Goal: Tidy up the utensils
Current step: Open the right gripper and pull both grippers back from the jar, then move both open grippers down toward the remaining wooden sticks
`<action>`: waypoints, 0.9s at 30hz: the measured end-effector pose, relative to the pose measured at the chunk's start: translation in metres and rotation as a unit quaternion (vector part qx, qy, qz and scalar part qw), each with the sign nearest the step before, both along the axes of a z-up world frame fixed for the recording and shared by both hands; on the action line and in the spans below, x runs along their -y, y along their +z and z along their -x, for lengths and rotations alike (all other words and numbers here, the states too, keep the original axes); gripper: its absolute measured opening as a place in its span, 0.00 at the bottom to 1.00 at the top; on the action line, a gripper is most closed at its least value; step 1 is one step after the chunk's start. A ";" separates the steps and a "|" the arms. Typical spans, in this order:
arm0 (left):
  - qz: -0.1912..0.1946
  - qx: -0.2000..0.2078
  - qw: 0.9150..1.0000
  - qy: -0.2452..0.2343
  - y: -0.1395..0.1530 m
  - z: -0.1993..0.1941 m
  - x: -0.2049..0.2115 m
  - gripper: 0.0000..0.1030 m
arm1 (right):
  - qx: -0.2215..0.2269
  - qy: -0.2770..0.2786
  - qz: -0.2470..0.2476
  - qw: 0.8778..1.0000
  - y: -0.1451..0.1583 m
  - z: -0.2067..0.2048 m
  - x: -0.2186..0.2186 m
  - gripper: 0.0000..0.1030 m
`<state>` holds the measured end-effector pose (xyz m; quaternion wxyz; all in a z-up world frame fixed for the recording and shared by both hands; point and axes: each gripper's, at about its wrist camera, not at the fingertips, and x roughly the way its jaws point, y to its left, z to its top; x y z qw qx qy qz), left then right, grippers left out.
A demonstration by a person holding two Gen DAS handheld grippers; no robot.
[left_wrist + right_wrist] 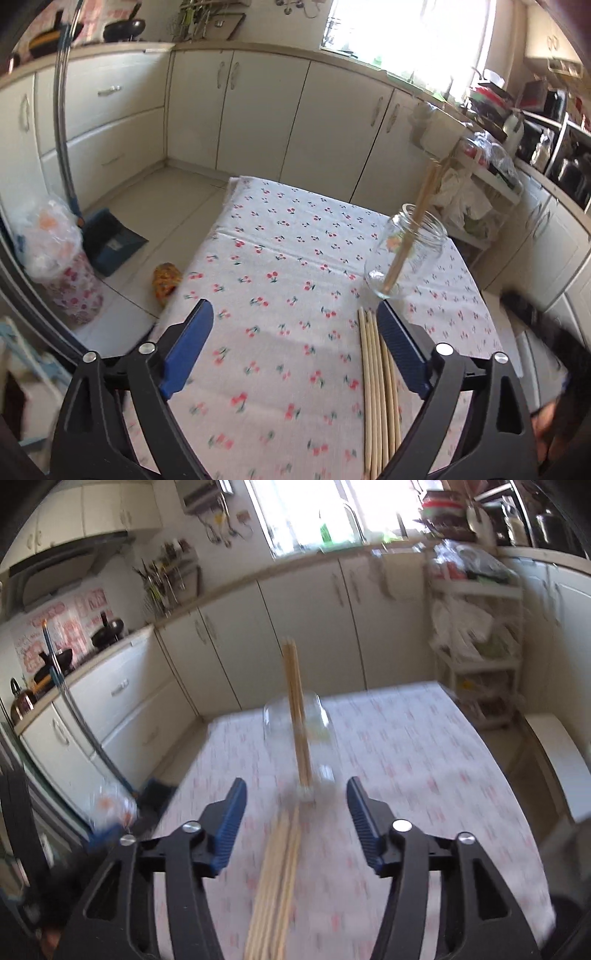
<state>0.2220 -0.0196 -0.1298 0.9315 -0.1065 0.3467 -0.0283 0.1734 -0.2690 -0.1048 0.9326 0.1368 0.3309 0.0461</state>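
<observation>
Both claws empty rn. Left claw point(295, 325) spread wide above the cherry-print tabletop point(280, 236), loose chopsticks point(376, 384) lying flat just inside its right finger, about 5 o'clock in its view. Glass jar point(406, 251) stands at 2 o'clock w/ a few sticks point(424, 199) leaning in it, prob the sorting spot. Right claw point(295, 801) spread too, nothing pinched, lined up over the loose bundle point(277, 878), jar dead ahead at 12. View's blurry.
</observation>
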 end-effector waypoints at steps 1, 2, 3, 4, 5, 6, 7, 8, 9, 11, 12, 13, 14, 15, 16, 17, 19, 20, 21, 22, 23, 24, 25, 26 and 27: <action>-0.009 -0.001 1.000 -0.002 0.006 0.009 0.002 0.87 | -0.011 -0.006 -0.001 1.000 -0.001 0.012 0.001 0.62; -0.016 -0.001 1.000 -0.004 0.010 0.017 0.003 0.88 | -0.023 -0.014 -0.005 1.000 -0.001 0.026 0.003 0.64; -0.026 -0.003 1.000 -0.007 0.015 0.027 0.005 0.88 | -0.033 -0.019 -0.008 0.999 -0.001 0.035 0.005 0.64; -0.034 -0.006 0.999 -0.011 0.019 0.037 0.007 0.89 | -0.043 -0.025 -0.010 0.999 0.000 0.048 0.006 0.65; -0.037 -0.007 0.999 -0.014 0.023 0.045 0.007 0.90 | -0.048 -0.033 -0.013 0.998 0.002 0.062 0.008 0.66; -0.041 -0.008 0.999 -0.016 0.026 0.054 0.008 0.90 | -0.050 -0.036 -0.015 0.998 0.004 0.069 0.007 0.68; -0.044 -0.008 0.999 -0.019 0.029 0.062 0.009 0.90 | -0.051 -0.038 -0.018 0.998 0.008 0.082 0.007 0.69; -0.049 -0.006 0.999 -0.022 0.033 0.072 0.010 0.91 | -0.049 -0.038 -0.020 0.998 0.011 0.093 0.005 0.69; -0.053 -0.004 0.998 -0.024 0.037 0.081 0.011 0.91 | -0.047 -0.037 -0.020 0.998 0.015 0.101 0.003 0.70; -0.058 -0.001 0.998 -0.025 0.042 0.094 0.010 0.92 | -0.041 -0.032 -0.019 0.998 0.022 0.114 -0.002 0.72; -0.060 0.002 0.998 -0.024 0.046 0.101 0.009 0.92 | -0.035 -0.030 -0.016 0.999 0.025 0.123 -0.006 0.73; -0.060 0.004 0.998 -0.023 0.049 0.107 0.008 0.92 | -0.033 -0.029 -0.014 0.999 0.027 0.126 -0.008 0.73; -0.060 0.007 0.998 -0.023 0.052 0.112 0.008 0.92 | -0.031 -0.027 -0.014 0.999 0.028 0.130 -0.009 0.73; -0.060 0.011 0.998 -0.021 0.055 0.117 0.007 0.92 | -0.029 -0.026 -0.013 0.999 0.029 0.136 -0.011 0.73; -0.060 0.013 0.998 -0.020 0.057 0.120 0.005 0.92 | -0.028 -0.025 -0.011 0.999 0.029 0.139 -0.012 0.73; -0.060 0.015 0.998 -0.019 0.060 0.125 0.004 0.92 | -0.029 -0.025 -0.010 0.999 0.028 0.141 -0.014 0.73; -0.058 0.018 0.998 -0.018 0.063 0.132 0.002 0.92 | -0.029 -0.023 -0.015 0.999 0.027 0.148 -0.015 0.73; -0.058 0.020 0.998 -0.016 0.065 0.137 0.000 0.92 | -0.028 -0.023 -0.014 0.999 0.027 0.148 -0.016 0.73; -0.058 0.021 0.998 -0.016 0.066 0.140 -0.003 0.92 | -0.024 -0.022 -0.010 0.999 0.028 0.151 -0.017 0.73; -0.057 0.020 0.998 -0.016 0.066 0.142 -0.004 0.92 | -0.022 -0.021 -0.009 1.000 0.028 0.153 -0.018 0.73; -0.056 0.018 0.998 -0.015 0.065 0.141 -0.006 0.92 | -0.018 -0.016 -0.008 1.000 0.028 0.153 -0.020 0.73; -0.054 0.017 0.998 -0.013 0.065 0.141 -0.008 0.92 | -0.016 -0.014 -0.003 1.000 0.027 0.152 -0.021 0.73; -0.052 0.015 0.998 -0.010 0.065 0.142 -0.011 0.92 | -0.015 -0.013 0.001 1.000 0.026 0.149 -0.022 0.72; -0.051 0.014 0.999 -0.009 0.063 0.142 -0.013 0.92 | -0.015 -0.009 0.003 1.000 0.024 0.143 -0.022 0.72; -0.050 0.012 0.999 -0.006 0.062 0.140 -0.017 0.92 | -0.015 -0.003 0.002 1.000 0.019 0.135 -0.023 0.67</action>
